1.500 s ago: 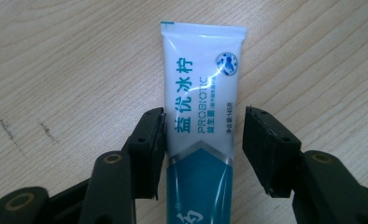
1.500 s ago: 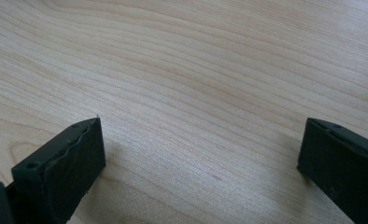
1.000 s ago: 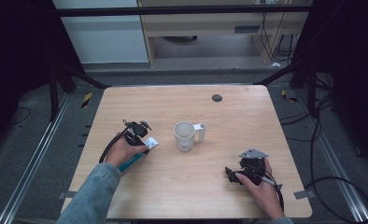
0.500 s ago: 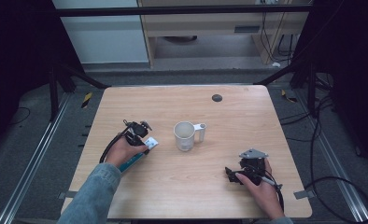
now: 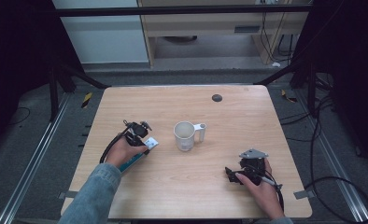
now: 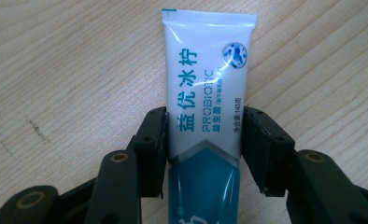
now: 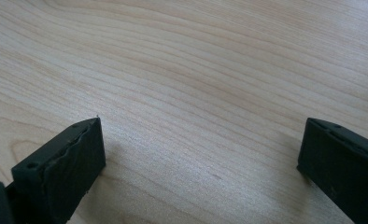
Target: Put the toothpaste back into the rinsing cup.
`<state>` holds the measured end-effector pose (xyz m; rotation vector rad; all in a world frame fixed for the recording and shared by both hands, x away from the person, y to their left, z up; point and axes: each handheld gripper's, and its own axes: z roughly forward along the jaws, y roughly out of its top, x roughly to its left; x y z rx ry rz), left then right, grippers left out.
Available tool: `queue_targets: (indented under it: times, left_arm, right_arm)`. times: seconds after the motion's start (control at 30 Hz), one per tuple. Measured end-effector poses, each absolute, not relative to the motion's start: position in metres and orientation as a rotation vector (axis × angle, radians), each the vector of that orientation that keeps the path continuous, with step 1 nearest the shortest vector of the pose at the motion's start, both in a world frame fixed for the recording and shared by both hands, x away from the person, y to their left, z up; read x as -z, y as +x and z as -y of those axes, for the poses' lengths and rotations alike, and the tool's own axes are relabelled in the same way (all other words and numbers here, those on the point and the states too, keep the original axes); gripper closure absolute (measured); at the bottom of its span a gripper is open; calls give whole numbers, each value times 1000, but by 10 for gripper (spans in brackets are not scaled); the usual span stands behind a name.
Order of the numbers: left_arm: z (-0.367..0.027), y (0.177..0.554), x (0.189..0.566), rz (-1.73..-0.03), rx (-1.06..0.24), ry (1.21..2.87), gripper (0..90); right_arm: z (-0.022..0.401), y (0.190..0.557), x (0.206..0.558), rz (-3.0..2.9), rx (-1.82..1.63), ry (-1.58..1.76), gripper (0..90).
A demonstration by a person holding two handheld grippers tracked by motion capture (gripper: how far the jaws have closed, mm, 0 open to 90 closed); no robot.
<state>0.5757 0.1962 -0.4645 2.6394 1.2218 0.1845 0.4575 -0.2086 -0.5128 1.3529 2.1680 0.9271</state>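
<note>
A white and teal toothpaste tube [image 5: 147, 145] lies on the left half of the wooden table [image 5: 247, 116]. My left gripper [image 5: 139, 146] stands over it, held in the person's left hand. In the left gripper view both black jaws press on the sides of the tube [image 6: 205, 70] near its middle, so the left gripper [image 6: 204, 135] is shut on it; the crimped white end points away. My right gripper [image 5: 232, 176] rests near the front right of the table. In the right gripper view its jaws stand wide apart, so the right gripper [image 7: 203, 154] is open over bare wood.
A white mug [image 5: 185, 135] stands upright at the table's middle, handle to the right, between the two hands. A small dark round spot [image 5: 216, 97] sits near the far edge. Dark frame posts and cables surround the table.
</note>
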Motion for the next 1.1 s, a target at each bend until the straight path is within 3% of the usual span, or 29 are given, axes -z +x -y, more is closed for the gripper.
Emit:
queue_targets:
  times: [0.67,1.1]
  left_arm:
    - [-199,578,463,-1186,-151,2649,559]
    - [-206,573,457,-1171,-157,2634,672]
  right_arm:
    - [209,458,513,-2168,-926,1353,8]
    - [209,458,513,-2168,-927,1353,8]
